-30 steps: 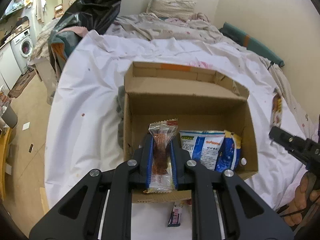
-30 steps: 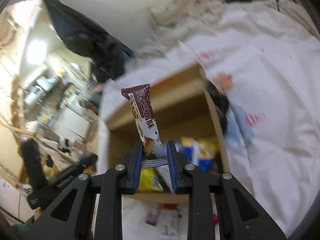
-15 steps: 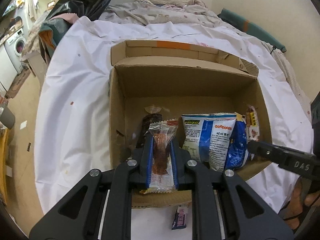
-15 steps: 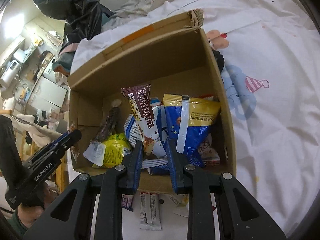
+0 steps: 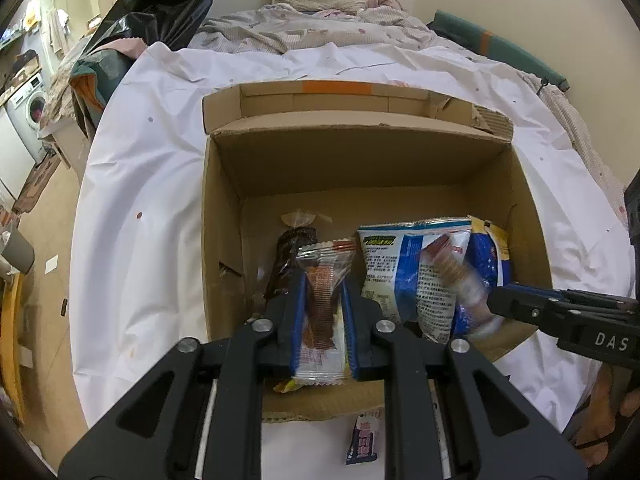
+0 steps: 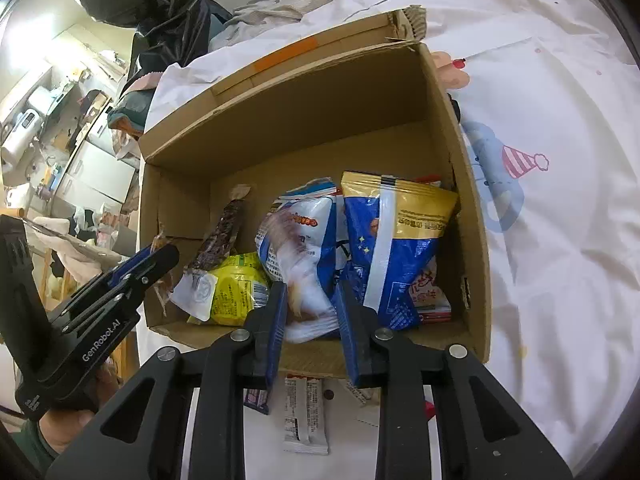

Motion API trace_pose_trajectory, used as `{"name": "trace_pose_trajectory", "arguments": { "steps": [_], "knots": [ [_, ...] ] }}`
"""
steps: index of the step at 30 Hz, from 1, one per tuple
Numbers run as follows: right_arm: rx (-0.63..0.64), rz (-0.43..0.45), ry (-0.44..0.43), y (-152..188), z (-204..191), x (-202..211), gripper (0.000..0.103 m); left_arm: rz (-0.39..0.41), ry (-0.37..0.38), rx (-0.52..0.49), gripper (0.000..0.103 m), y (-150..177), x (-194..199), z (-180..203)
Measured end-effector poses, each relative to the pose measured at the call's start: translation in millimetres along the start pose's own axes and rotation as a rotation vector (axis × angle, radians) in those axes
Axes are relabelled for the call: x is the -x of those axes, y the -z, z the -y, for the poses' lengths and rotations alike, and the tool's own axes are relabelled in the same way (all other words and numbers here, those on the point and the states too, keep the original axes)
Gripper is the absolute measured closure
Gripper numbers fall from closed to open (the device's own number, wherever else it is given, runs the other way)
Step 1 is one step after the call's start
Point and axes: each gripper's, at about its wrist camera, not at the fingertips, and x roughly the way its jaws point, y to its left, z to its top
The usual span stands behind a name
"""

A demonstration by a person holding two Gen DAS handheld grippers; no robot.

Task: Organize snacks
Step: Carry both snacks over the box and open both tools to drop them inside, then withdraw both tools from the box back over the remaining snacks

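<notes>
Left wrist view: inside the brown cardboard box (image 5: 224, 240) several bags sit packed, left gripper (image 5: 323, 320) clamps a clear red-striped wafer packet (image 5: 322, 304), right gripper (image 6: 310, 320) spreads, blurred brown bar (image 6: 296, 276) dropping, loose sachets (image 6: 304, 416) outside remain.

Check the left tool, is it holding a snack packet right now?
Yes, the left tool is shut on a clear red-striped snack packet above the box.

The box (image 5: 224, 208) is matt brown corrugated cardboard, its torn edges rough, with a strip of glossy orange tape (image 5: 338, 88) on the far flap. The sheet (image 5: 140, 184) beneath is smooth white cloth, creased. The blue bags (image 6: 396, 240) are shiny plastic film, as is the clear wrapper (image 5: 324, 296) between matt black plastic fingers (image 5: 286, 320) with blue pads and bright metal screws (image 5: 264, 325).
</notes>
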Motion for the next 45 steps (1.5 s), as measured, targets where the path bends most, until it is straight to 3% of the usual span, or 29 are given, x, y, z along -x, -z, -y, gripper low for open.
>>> {"name": "trace_pose_trajectory", "arguments": {
  "steps": [3,5,7,9,11,12,13,29,36,40,45],
  "knots": [
    [0.006,0.0,-0.011,-1,-3,-1,0.075,-0.004,0.011,0.013,0.085,0,0,-3],
    [0.007,0.001,-0.02,-1,-5,0,0.075,0.0,0.013,0.015,0.078,-1,1,-4],
    [0.0,0.005,-0.034,-2,-5,1,0.075,0.007,0.013,0.017,0.055,-1,3,-4],
    [-0.007,0.014,-0.045,-3,-5,2,0.074,0.029,0.015,0.019,0.044,-1,8,-4],
    [-0.014,0.022,-0.056,-5,-5,4,0.063,0.04,0.02,0.009,0.035,-2,11,-2],
    [-0.018,0.031,-0.063,-5,-4,6,0.05,0.046,0.023,0.005,0.03,-1,12,-1],
    [-0.019,0.043,-0.067,-5,-4,8,0.044,0.049,0.023,0.003,0.028,-1,13,0],
    [-0.028,0.089,-0.062,-5,1,23,0.04,0.07,0.029,0.047,0.028,0,23,-10],
    [-0.028,0.131,-0.057,3,4,38,0.025,0.104,0.027,0.086,0.027,3,38,-22],
    [-0.022,0.15,-0.045,10,3,46,0.014,0.126,0.046,0.094,0.006,6,50,-25],
    [-0.004,0.168,-0.035,19,-1,54,0.007,0.109,0.046,0.108,0.005,17,55,-26]
  ]
}}
